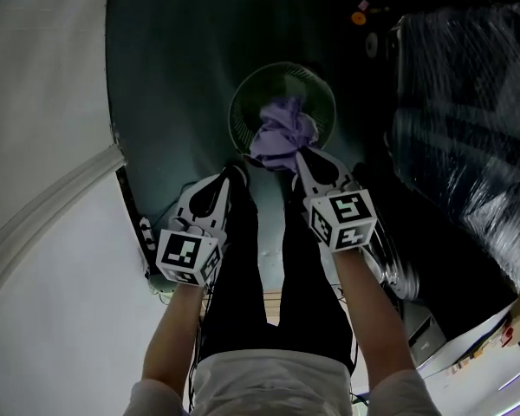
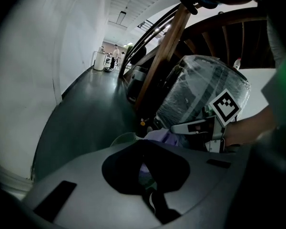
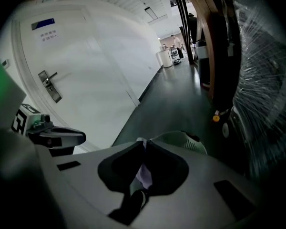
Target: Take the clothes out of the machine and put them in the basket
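Right tongs [image 1: 302,156] clamp crumpled lilac cloth [image 1: 282,133] over green mesh basket [image 1: 243,102], left tongs [image 1: 238,173] closed alongside; right gripper view adds white door [image 3: 81,66].

I counted two grippers, the left gripper [image 1: 239,172] and the right gripper [image 1: 300,157], one lilac garment [image 1: 282,128], one green basket [image 1: 251,102], one plastic-wrapped bundle [image 1: 468,102] and one white door [image 3: 86,80].

Both forearms extended forward, side by side; left gripper [image 1: 239,172] jaws together, right gripper [image 1: 300,157] clamped on purple cloth [image 1: 282,128].
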Tool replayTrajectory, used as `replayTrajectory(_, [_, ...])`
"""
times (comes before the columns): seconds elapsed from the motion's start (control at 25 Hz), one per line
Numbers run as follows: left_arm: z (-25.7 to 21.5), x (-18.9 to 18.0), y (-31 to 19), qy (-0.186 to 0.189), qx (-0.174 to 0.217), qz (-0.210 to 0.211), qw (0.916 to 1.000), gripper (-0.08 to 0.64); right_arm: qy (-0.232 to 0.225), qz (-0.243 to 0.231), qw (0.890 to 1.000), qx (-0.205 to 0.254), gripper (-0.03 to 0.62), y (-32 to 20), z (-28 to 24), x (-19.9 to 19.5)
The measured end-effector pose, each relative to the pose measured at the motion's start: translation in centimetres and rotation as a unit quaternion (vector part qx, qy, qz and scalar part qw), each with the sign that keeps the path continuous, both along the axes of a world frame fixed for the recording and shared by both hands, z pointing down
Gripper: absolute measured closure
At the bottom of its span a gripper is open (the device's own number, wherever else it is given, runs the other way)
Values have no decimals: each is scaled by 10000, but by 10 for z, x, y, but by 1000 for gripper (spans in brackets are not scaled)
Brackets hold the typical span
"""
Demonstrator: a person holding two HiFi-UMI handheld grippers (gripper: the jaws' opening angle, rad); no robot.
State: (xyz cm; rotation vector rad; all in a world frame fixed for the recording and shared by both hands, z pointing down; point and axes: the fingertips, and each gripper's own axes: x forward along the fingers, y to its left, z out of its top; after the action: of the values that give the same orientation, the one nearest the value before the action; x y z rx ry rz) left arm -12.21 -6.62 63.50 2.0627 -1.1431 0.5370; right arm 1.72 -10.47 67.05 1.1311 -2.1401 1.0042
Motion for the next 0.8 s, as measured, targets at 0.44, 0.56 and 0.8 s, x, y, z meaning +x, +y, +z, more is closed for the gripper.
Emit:
replayTrajectory(0.44, [74,16,-13,66,-411,347,9985,538,600,-70,9963,-619,575,2,104,-2])
replayTrajectory(0.56, [89,15,-15,14,-457,352,9983,538,760,-100,9943,-739,574,2,122,0])
replayTrajectory(0.8, [117,14,-17,-108,-594,439,9972,538,1311,-177,9863,-980,572,1,156,8])
